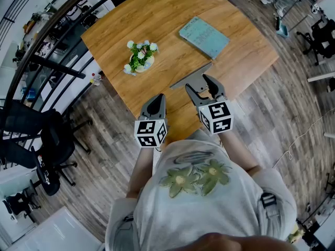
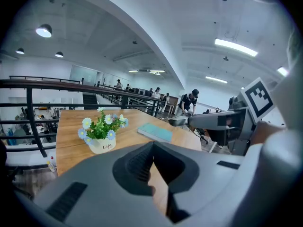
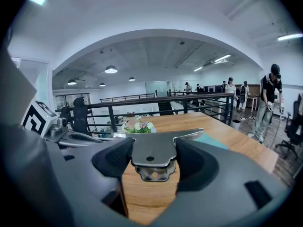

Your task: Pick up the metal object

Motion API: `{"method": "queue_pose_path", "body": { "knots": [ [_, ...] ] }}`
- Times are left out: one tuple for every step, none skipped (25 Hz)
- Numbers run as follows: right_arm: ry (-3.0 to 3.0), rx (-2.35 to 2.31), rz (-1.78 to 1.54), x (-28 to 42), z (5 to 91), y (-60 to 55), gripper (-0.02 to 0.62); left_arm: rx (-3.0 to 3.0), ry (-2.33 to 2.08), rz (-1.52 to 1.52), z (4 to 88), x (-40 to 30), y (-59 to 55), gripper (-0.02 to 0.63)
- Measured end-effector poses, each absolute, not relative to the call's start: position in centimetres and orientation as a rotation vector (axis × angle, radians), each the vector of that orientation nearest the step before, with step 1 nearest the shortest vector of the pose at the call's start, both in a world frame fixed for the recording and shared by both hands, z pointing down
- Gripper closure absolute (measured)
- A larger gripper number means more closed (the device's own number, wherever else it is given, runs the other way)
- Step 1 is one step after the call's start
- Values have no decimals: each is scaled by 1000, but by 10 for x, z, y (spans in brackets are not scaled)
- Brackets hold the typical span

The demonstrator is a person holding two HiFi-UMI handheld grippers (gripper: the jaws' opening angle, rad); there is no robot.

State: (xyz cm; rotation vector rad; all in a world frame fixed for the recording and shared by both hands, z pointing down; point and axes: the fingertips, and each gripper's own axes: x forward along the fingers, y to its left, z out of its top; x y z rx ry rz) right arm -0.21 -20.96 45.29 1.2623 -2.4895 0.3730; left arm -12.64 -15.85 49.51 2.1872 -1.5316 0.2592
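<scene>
Pinching the flat grey metal plate [image 1: 188, 78] by its end, the right hand-held gripper [image 1: 201, 85] at frame centre may let it swivel loose; the left hand-held gripper [image 1: 156, 102] is pressed together, empty.

The only word that can be read is "Life", in dark script on the front of the small white flower pot [image 2: 102, 146], which stands near the left edge of the table [image 2: 71, 126]. The teal book [image 1: 203, 36], toward the table's far right edge, has print on its cover that is too small to make out. The cubes on the left gripper [image 1: 158, 99] and right gripper [image 1: 198, 83] carry black-and-white square marker patterns rather than writing.
</scene>
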Motion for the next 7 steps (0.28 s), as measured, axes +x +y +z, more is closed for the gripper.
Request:
{"method": "queue_pose_path", "body": {
  "knots": [
    [-2491,1262,371,-2,452,-209,302,2188,-1532,258,495,-126,-158,594],
    [-2492,1263,368,-2,451,-209,302,2189,-1532,258,494,-126,-158,592],
    [-2493,1264,366,-2,450,-208,302,2190,-1532,258,494,-125,-158,592],
    [-2494,1264,365,-2,449,-207,302,2190,-1532,258,493,-125,-157,592],
    [-2495,1265,364,-1,448,-207,302,2191,-1531,258,493,-124,-156,592],
    [-2495,1265,363,-1,448,-206,302,2191,-1531,258,492,-123,-155,592],
    [-2496,1265,362,0,447,-205,302,2191,-1531,257,492,-123,-154,592]
  ]
}}
